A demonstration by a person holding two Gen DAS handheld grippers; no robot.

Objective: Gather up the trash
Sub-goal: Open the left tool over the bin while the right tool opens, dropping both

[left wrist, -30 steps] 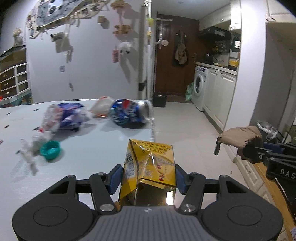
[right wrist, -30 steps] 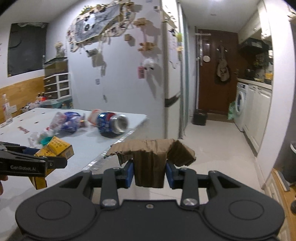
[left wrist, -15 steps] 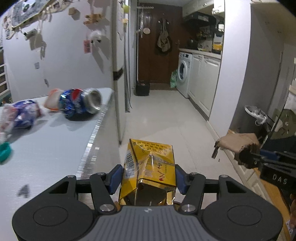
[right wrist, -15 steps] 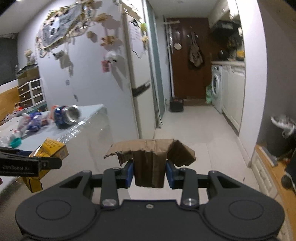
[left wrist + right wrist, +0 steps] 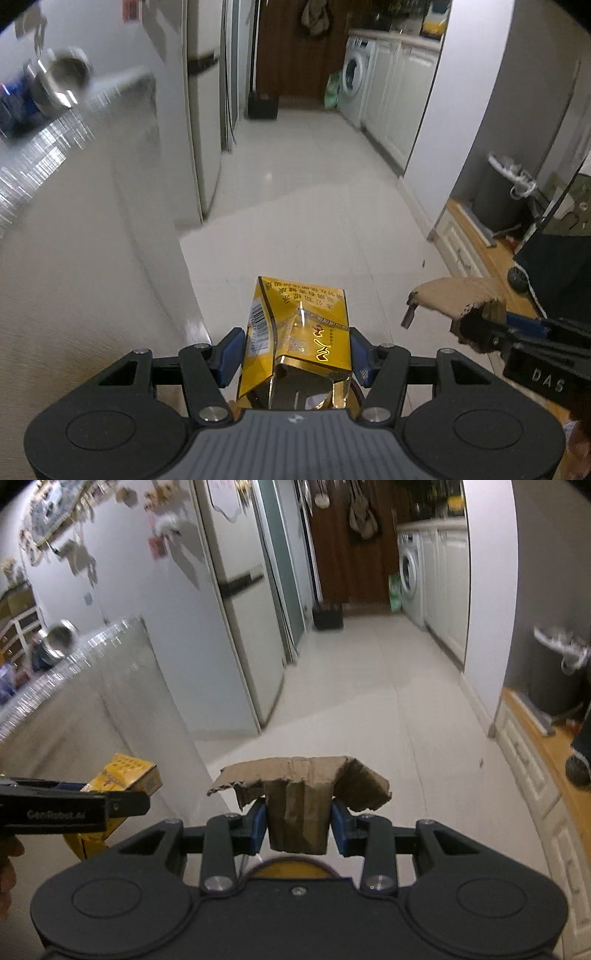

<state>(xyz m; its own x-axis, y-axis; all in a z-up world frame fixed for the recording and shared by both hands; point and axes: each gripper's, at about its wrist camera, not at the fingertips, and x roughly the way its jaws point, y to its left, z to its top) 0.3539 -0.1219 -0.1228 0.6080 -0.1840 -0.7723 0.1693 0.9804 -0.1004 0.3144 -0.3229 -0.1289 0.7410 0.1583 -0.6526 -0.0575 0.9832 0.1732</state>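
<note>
cardboard is what i've got in both hands: my left gripper (image 5: 295, 354) is partly closed with its blue pads pressing the sides of a crumpled yellow carton (image 5: 299, 339) with glossy foil print, held over the tiled floor (image 5: 314, 192) beside the table edge (image 5: 74, 122). my right gripper (image 5: 298, 825) is pinched narrower on a folded scrap of brown corrugated cardboard (image 5: 299, 794), rough and torn at the edges. i judge both light, empty and crushable, so a gentle squeeze across the flat sides should do.
</note>
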